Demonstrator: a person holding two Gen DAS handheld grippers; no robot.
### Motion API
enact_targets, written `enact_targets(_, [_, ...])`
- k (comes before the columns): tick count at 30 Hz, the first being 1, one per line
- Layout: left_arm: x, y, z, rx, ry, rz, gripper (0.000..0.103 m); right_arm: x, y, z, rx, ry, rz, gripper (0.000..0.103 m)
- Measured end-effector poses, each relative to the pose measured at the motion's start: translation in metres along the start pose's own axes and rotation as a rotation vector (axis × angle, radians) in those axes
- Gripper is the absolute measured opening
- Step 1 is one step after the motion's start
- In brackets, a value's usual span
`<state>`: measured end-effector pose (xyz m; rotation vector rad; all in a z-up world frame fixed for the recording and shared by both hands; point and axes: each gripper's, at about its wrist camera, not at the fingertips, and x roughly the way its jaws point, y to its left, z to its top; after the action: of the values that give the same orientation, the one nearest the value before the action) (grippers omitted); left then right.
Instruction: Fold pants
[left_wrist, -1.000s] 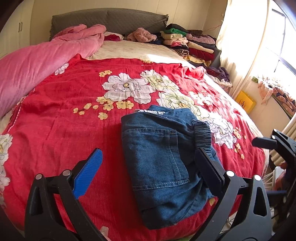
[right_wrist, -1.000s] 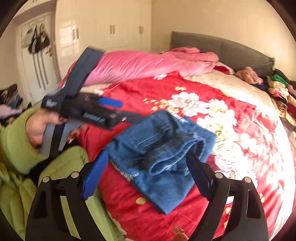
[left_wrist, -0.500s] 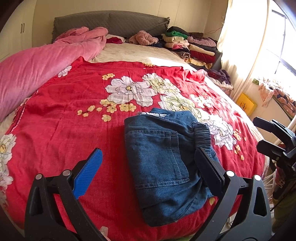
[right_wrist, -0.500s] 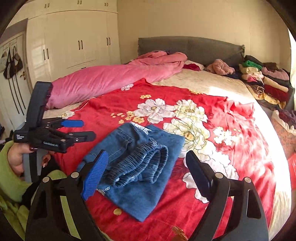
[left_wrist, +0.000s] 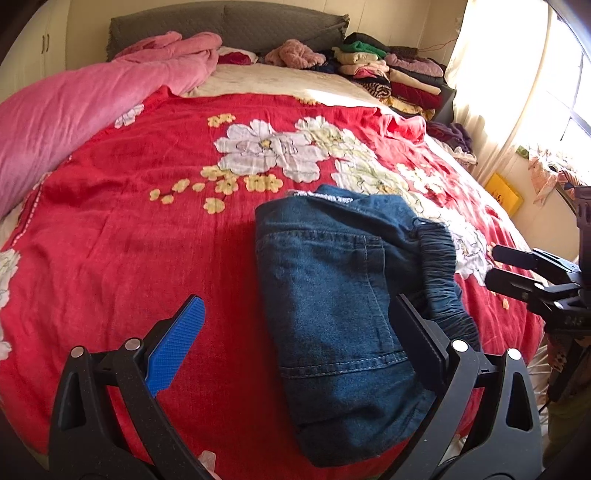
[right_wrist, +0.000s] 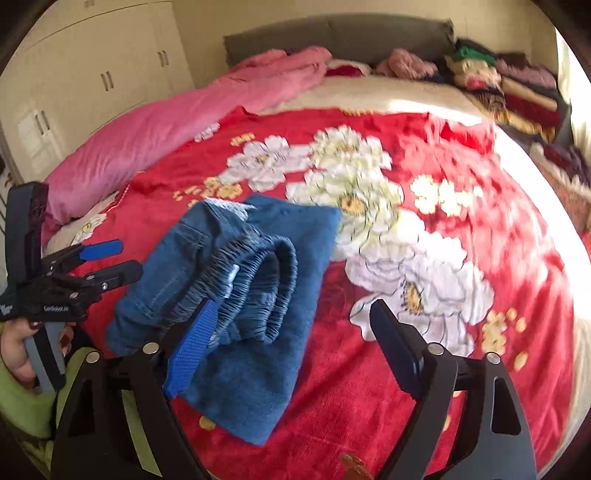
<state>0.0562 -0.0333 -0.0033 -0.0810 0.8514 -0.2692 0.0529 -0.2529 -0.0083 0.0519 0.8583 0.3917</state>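
Observation:
The blue denim pants (left_wrist: 332, 295) lie folded in a compact bundle on the red flowered bedspread (left_wrist: 129, 240), elastic waistband (right_wrist: 258, 284) bunched on top. My left gripper (left_wrist: 295, 332) hovers open over the bundle's near end, blue pad left of it, black finger above the waistband side. Nothing is pinched. My right gripper (right_wrist: 291, 336) hangs over the bundle's near right edge; its jaws are closing, wide apart, with only flat denim beneath them. Each gripper shows in the other's view: the right gripper (left_wrist: 517, 273) at the bed's right edge, the left gripper (right_wrist: 99, 262) in a hand (right_wrist: 18, 350).
A pink duvet (left_wrist: 74, 110) runs along the bed's left side. Stacked folded clothes (left_wrist: 388, 74) sit at the back right by the grey headboard (left_wrist: 221, 22). White wardrobes (right_wrist: 92, 74) stand left; a curtained window (left_wrist: 517, 74) is right. A green sleeve (right_wrist: 22, 398) is at the near left.
The right view has rolled and swung rightward, now sitting closer over the pants' right edge, and its jaws have narrowed. The left view has dipped slightly toward the bundle.

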Motion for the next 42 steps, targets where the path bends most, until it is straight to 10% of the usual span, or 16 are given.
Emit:
enact_targets(14, [0.050, -0.005, -0.003, -0.039, 0.114, -0.069, 0.093, 0.058, -0.011, -0.001, 0.079, 0.104, 0.150, 0.068])
enact_targets(22, [0.047, -0.016, 0.002, -0.011, 0.098, -0.114, 0.040, 0.056, 0.008, 0.005, -0.033, 0.077, 0.199, 0.025])
enact_targets(42, [0.030, -0.010, 0.077, 0.015, -0.047, -0.056, 0.034, 0.045, 0.029, 0.089, -0.165, -0.106, 0.154, 0.019])
